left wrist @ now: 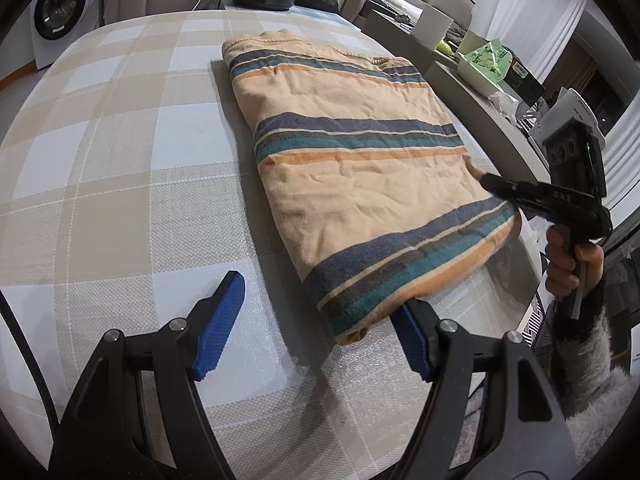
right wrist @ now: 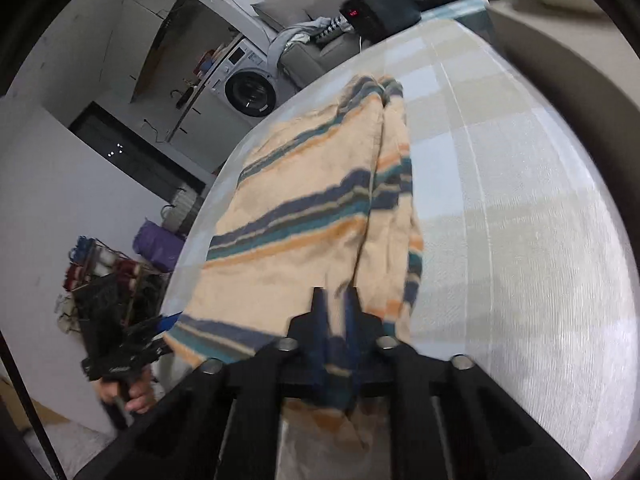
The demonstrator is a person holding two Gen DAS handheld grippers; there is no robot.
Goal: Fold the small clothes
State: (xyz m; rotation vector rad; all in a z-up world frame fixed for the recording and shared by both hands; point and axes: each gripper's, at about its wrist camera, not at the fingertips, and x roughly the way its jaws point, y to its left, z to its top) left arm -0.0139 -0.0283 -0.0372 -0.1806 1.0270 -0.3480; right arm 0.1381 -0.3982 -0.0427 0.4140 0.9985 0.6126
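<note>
Folded striped garment (left wrist: 352, 168) on checked table (left wrist: 120, 160); left hand-held gripper (left wrist: 316, 320) spread; right hand-held gripper (right wrist: 335, 312) pinching garment edge.

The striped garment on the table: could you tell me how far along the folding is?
Done: the striped garment already lies doubled in a rough rectangle on the checked table. In hand: the right gripper is shut on its edge, while the left gripper is open at the near corner. Left: probably another fold and tidying.
</note>
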